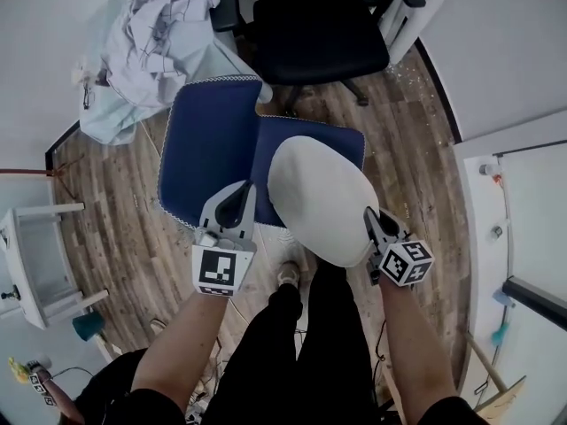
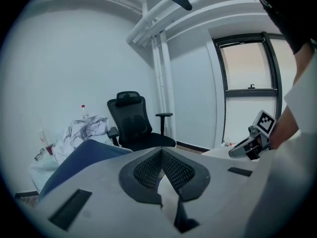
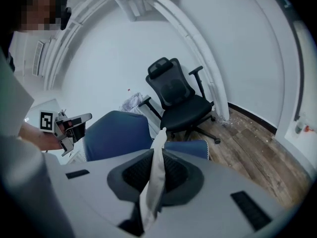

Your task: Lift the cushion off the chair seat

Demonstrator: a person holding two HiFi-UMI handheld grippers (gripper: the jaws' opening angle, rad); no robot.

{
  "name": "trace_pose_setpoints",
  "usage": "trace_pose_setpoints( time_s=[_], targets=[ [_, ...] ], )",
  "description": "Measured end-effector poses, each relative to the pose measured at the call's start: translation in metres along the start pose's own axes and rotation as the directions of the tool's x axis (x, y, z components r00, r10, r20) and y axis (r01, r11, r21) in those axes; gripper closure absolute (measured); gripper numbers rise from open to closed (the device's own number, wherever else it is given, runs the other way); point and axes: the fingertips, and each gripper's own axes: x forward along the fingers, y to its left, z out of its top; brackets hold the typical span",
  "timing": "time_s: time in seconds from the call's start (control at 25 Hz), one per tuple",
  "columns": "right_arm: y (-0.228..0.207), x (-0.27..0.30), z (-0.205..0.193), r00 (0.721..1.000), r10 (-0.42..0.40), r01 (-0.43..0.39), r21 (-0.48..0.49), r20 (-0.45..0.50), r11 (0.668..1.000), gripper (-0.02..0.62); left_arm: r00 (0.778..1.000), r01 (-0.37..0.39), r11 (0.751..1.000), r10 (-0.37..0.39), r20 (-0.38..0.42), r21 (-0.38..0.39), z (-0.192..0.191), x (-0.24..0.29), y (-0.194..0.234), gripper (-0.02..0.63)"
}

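**Slippage from 2 thin pinches**

Grip is the weak point here. The right gripper (image 3: 158, 162) has its jaws clamped on a thin fold of the white oval fabric cushion (image 1: 321, 197), with only the rim caught between the pads. The left gripper (image 2: 162, 157) has its jaws drawn together at the tips. A pale sliver low between its pads looks to me like the cushion's other edge, and that bite seems even smaller.

The cushion hangs between the 2 grippers. It sits over the near part of the seat (image 1: 310, 133) of the blue fabric-covered chair (image 1: 208, 149) and seems clear of it.

As I judge it, 1 pinch could slide off if the hands pull apart or if 1 rises faster than the other. The cushion would then swing from the remaining fold and probably fall, either back onto the seat or past its front edge onto the wood-plank floor (image 1: 407, 140). The cover could also stretch away from the filling, leaving the grippers with loose cloth only.

Further off stand the black office chair with armrests (image 1: 319, 25) and the heap of crumpled white cloth (image 1: 159, 34). Both are well apart from the cushion, so they would matter only if it were carried that way.
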Motion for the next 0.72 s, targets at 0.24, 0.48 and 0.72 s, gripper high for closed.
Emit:
trace_pose_setpoints(
  time_s=[0.24,0.48,0.72],
  targets=[
    [0.026,-0.014,0.032,0.999,0.03,-0.028,-0.071,0.028,0.997,0.554,0.999,-0.04,0.999,0.04,-0.005,-0.017,0.009,-0.018,0.014,0.601],
    [0.042,-0.025,0.066,0.998,0.036,-0.03,-0.11,0.047,0.994,0.555,0.998,-0.059,0.998,0.06,0.014,-0.02,0.029,-0.031,0.023,0.601],
    [0.052,-0.039,0.099,0.997,0.03,-0.02,-0.131,0.077,0.991,0.555,0.995,-0.079,0.997,0.079,0.054,-0.012,0.056,-0.04,0.034,0.601]
  ],
)
